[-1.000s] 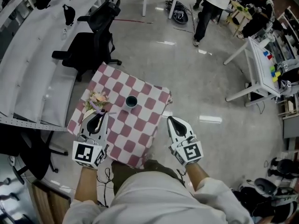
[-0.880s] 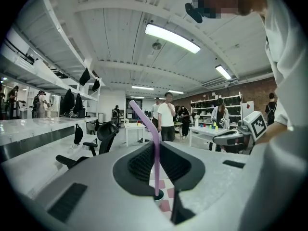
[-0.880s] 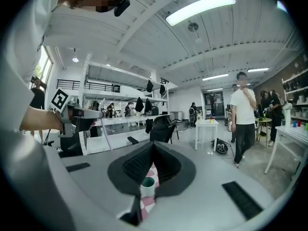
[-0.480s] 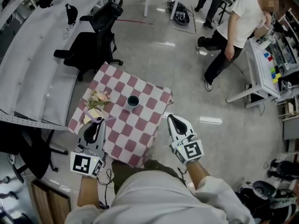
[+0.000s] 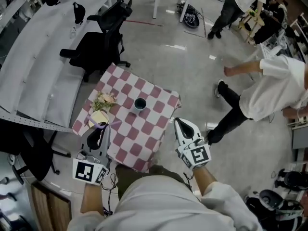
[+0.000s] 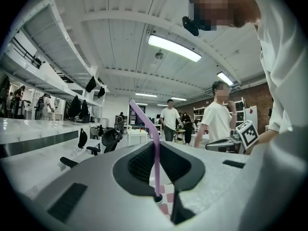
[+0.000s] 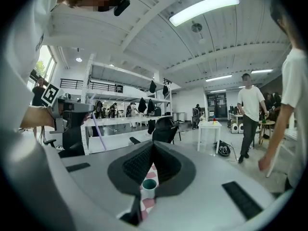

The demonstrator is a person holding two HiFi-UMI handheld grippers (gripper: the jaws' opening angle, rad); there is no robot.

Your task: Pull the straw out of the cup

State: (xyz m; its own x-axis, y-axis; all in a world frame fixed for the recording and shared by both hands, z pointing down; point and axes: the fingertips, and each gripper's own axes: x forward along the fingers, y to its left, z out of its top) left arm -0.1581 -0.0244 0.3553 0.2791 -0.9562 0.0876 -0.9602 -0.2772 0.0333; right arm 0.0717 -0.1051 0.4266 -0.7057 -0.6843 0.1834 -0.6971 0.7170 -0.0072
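A thin purple straw (image 6: 144,121) with a bent top stands upright between the closed jaws of my left gripper (image 6: 156,146), clear of the cup. In the head view that gripper (image 5: 100,127) hovers over the table's near left corner, the straw (image 5: 111,123) sticking out at its tip. The small white cup (image 5: 140,103) with a dark inside stands mid-table on the pink-and-white checked cloth (image 5: 144,134). My right gripper (image 5: 179,121) hangs off the table's near right edge, jaws together and empty. From the right gripper (image 7: 153,146) view the cup (image 7: 149,186) shows low ahead.
A bunch of pale flowers (image 5: 105,100) in a small vase stands at the table's left side, close to my left gripper. A black office chair (image 5: 98,47) is beyond the table. A person in white (image 5: 269,88) strides past on the right. Long white benches (image 5: 38,71) run along the left.
My left gripper drew back toward the table's near left corner with the straw in it. The right gripper stayed put. A person walked into the floor space on the right.
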